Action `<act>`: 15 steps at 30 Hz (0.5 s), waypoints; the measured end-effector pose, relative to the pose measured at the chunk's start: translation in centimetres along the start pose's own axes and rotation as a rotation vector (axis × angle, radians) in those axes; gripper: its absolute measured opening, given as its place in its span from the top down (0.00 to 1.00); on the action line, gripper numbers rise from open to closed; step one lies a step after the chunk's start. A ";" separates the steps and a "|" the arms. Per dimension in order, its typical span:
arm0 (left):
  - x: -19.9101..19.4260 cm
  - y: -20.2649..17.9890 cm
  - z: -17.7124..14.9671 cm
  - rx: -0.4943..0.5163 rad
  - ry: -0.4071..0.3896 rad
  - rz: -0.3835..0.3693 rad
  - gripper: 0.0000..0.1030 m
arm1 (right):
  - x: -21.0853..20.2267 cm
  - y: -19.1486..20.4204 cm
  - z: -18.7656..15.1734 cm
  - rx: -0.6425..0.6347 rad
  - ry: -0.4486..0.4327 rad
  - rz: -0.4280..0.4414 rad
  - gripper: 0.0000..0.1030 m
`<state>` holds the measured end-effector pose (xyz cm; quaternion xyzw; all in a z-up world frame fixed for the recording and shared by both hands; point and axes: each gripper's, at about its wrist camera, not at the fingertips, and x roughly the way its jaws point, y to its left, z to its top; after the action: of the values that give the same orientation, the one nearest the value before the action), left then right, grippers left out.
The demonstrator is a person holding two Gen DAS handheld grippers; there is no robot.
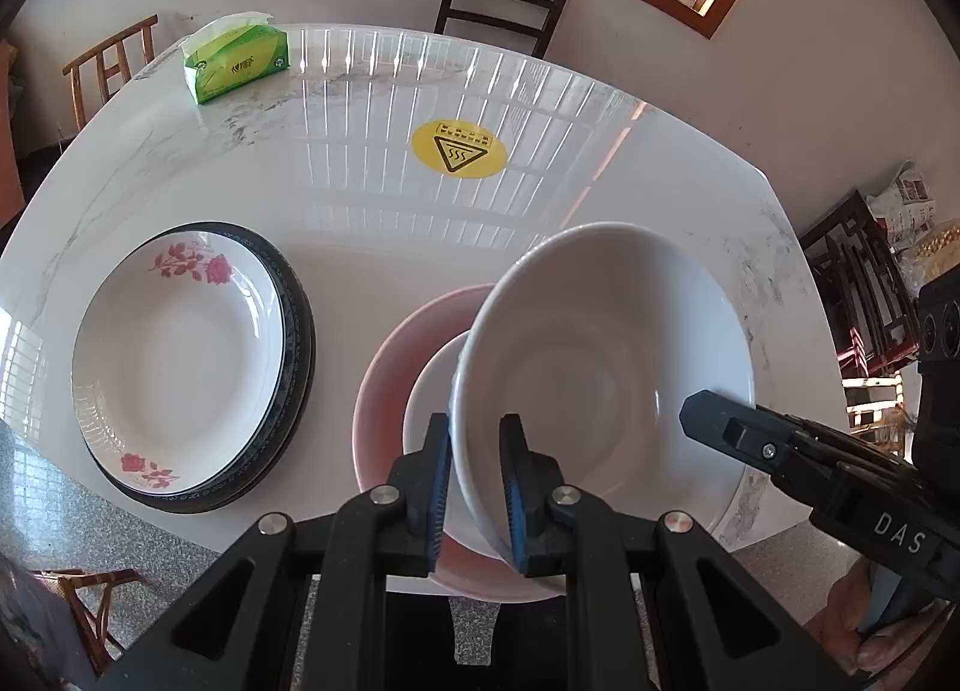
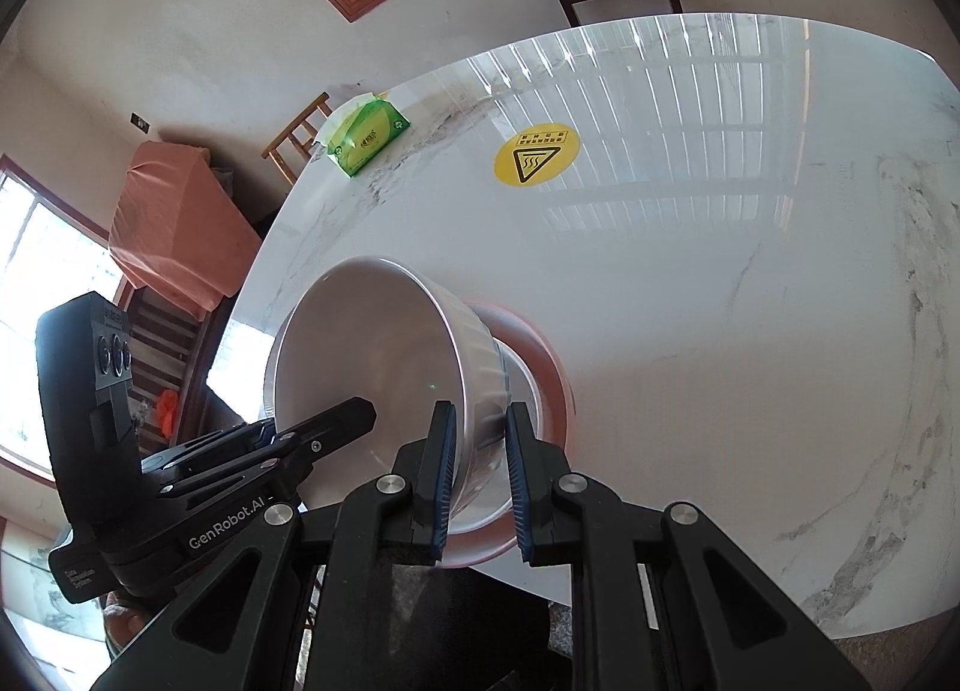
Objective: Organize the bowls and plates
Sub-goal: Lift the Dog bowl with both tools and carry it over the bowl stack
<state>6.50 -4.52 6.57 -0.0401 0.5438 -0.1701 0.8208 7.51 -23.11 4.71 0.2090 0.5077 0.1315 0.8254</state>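
Both the left gripper point(image 1: 474, 487) and the right gripper point(image 2: 477, 487) clamp opposite rims of the white bowl point(image 1: 606, 355), held tilted just above the pink bowl point(image 1: 396, 355). Left of the pink bowl sits the plate stack point(image 1: 180, 355).

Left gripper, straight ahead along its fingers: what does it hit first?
The left gripper is already clamped on the rim of the white bowl. Pushing on, it would likely meet the smaller white bowl nested in the pink bowl just below; depth is unclear.
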 end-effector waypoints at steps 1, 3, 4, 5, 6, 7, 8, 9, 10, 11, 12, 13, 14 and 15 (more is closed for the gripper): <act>0.1 0.0 -0.1 0.003 0.001 0.003 0.84 | 0.2 0.0 -0.2 0.001 0.003 0.000 0.84; 0.2 0.1 -0.4 0.006 0.001 0.008 0.84 | 0.4 -0.1 -0.4 0.003 0.008 0.000 0.84; 0.3 0.2 -0.3 0.006 0.001 0.009 0.84 | 0.6 -0.2 -0.5 0.004 0.011 0.000 0.84; 0.4 0.2 -0.4 0.007 0.001 0.011 0.84 | 0.7 -0.2 -0.7 0.005 0.014 0.001 0.84; 0.5 0.2 -0.4 0.009 0.001 0.013 0.84 | 0.8 -0.3 -0.8 0.007 0.016 0.000 0.84; 0.6 0.2 -0.4 0.010 0.001 0.016 0.84 | 0.9 -0.3 -0.9 0.008 0.018 -0.001 0.84; 0.8 0.2 -0.4 0.011 0.000 0.019 0.84 | 1.0 -0.3 -0.8 0.008 0.020 -0.003 0.84; 0.9 0.2 -0.4 0.013 0.001 0.022 0.84 | 1.1 -0.3 -0.8 0.009 0.020 -0.004 0.84; 1.0 0.2 -0.5 0.016 0.003 0.025 0.84 | 1.2 -0.4 -0.8 0.011 0.021 -0.005 0.84; 1.1 0.3 -0.5 0.015 0.003 0.026 0.84 | 1.4 -0.3 -0.5 0.011 0.022 -0.007 0.84; 1.2 0.3 -0.5 0.016 0.003 0.027 0.84 | 1.5 -0.2 -0.4 0.009 0.022 -0.008 0.84; 1.3 0.4 -0.5 0.017 0.003 0.029 0.84 | 1.6 -0.1 -0.4 0.010 0.022 -0.008 0.84; 1.4 0.4 -0.5 0.019 0.003 0.031 0.84 | 1.7 -0.1 -0.5 0.012 0.023 -0.008 0.84; 1.4 0.4 -0.6 0.019 0.003 0.033 0.84 | 1.7 -0.1 -0.5 0.010 0.023 -0.009 0.84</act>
<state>6.57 -4.58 4.99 -0.0232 0.5440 -0.1616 0.8231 7.85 -22.37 3.10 0.2094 0.5188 0.1277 0.8189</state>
